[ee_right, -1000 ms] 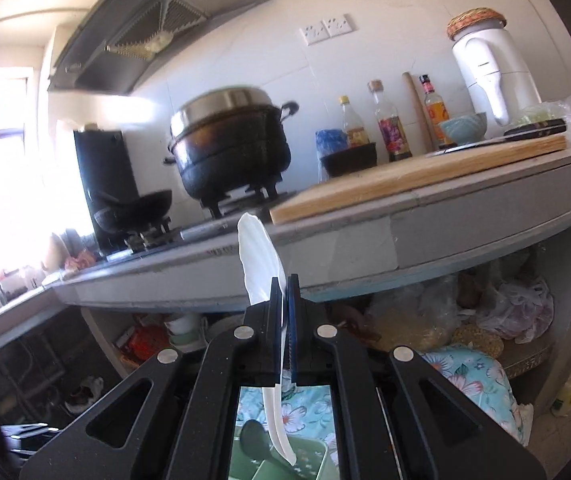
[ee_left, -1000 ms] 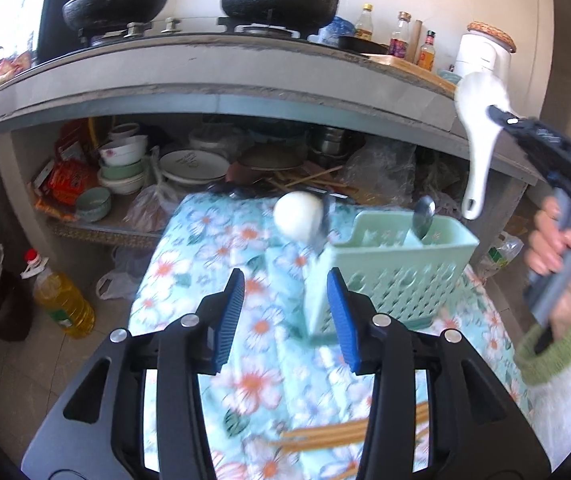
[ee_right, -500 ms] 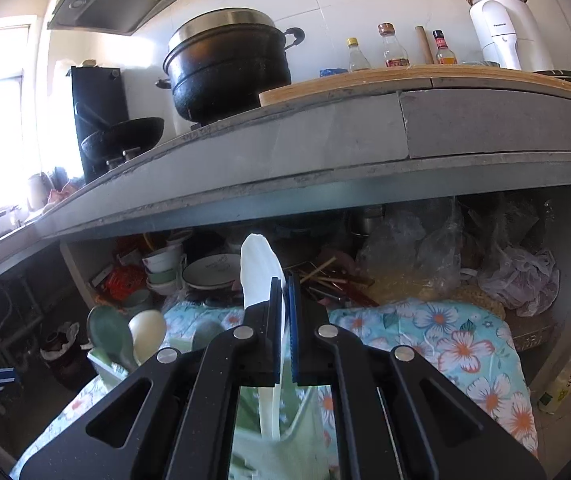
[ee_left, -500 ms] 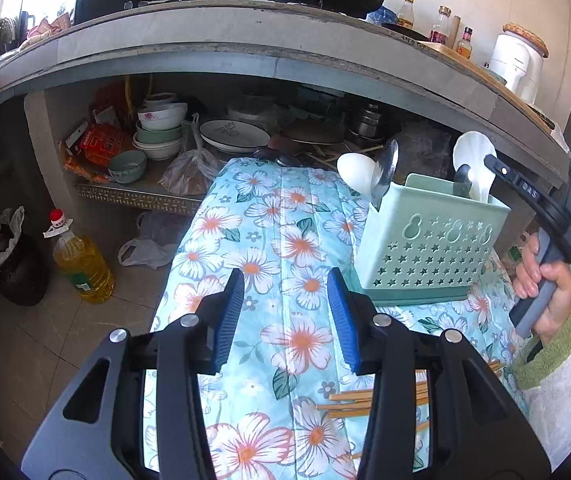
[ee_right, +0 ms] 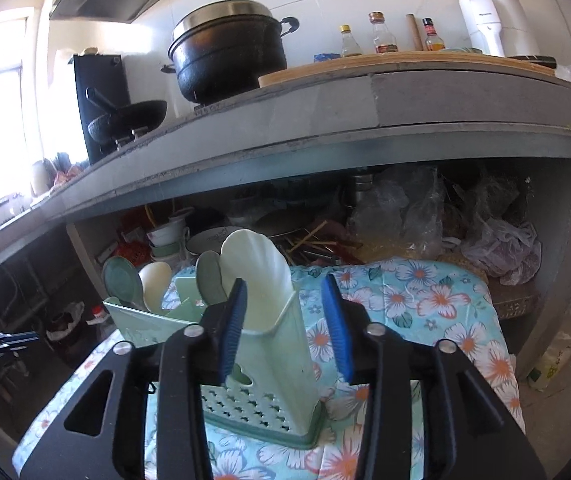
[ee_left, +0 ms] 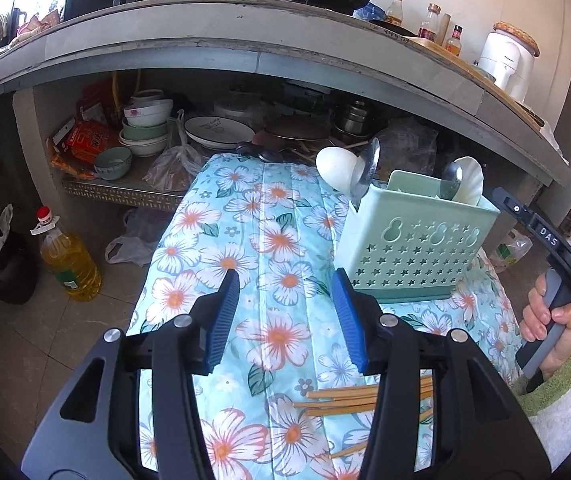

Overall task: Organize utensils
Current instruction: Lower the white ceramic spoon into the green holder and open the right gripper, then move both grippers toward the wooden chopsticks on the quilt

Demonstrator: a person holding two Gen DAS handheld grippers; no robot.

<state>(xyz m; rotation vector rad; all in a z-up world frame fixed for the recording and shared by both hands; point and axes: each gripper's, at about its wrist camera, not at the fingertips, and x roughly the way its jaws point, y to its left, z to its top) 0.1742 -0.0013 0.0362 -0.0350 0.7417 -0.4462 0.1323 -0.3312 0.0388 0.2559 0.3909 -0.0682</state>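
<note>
1. Looking through the left wrist view: left gripper (ee_left: 285, 312) hangs over the floral turquoise tablecloth (ee_left: 261, 216), blue-padded jaws spread wide, nothing between them.
   - Mint-green perforated plastic utensil caddy (ee_left: 413, 252) stands upright on the cloth, ahead and right of the jaws.
   - White scalloped ceramic spoon (ee_left: 471, 184) sits bowl-up in the caddy's right end, a metal spoon (ee_left: 451, 178) just beside it.
   - White rounded spoon (ee_left: 335, 168) and another metal spoon (ee_left: 367, 170) stick out at the left end.
   - Bundle of wooden chopsticks (ee_left: 345, 396) lies flat on the cloth, near the right finger.
   - Right gripper's handle is in the person's hand (ee_left: 549, 328) at frame right; its jaws are out of frame here.
2. Right wrist view: right gripper (ee_right: 285, 320) is released, jaws apart, hovering just over the caddy (ee_right: 277, 360). The scalloped spoon (ee_right: 257, 272) stands free in the nearest compartment, close to the left pad (ee_right: 233, 328); contact cannot be judged.
</note>
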